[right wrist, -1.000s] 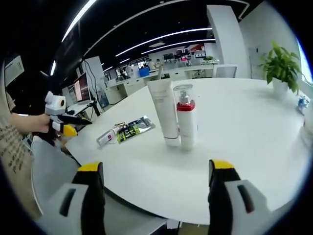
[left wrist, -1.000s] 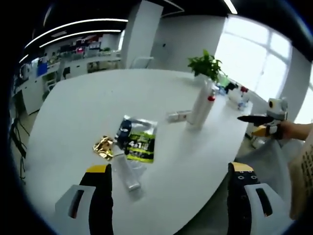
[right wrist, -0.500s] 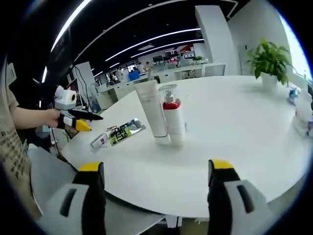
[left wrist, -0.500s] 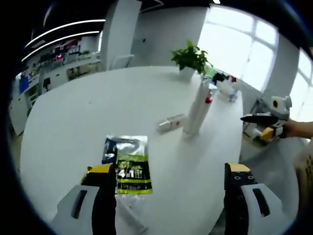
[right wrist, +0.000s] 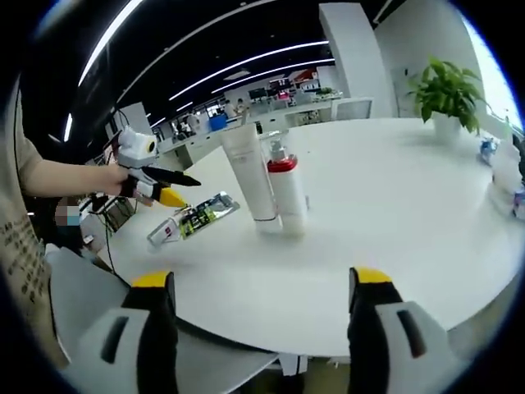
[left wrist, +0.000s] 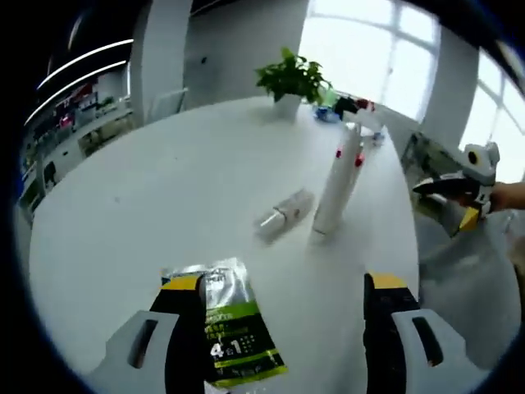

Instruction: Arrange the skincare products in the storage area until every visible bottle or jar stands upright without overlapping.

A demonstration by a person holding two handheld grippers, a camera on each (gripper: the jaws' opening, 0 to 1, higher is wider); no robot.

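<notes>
Approaching step: hovering left claw (left wrist: 283,283), jaws spread and empty, over green sachet (left wrist: 234,332) near table (left wrist: 123,205) edge. Small bottle (left wrist: 283,215) lying flat beyond, just beside upright tube (right wrist: 248,172) and pump bottle (right wrist: 287,189). Right claw (right wrist: 254,283) waiting, likewise spread, empty. Next: likely reaching farther, standing bottle up. Open-plan office, potted plant (left wrist: 289,78), windows.

White round table (left wrist: 148,205), potted plant (left wrist: 289,78), perhaps office desks (right wrist: 287,111) behind
</notes>
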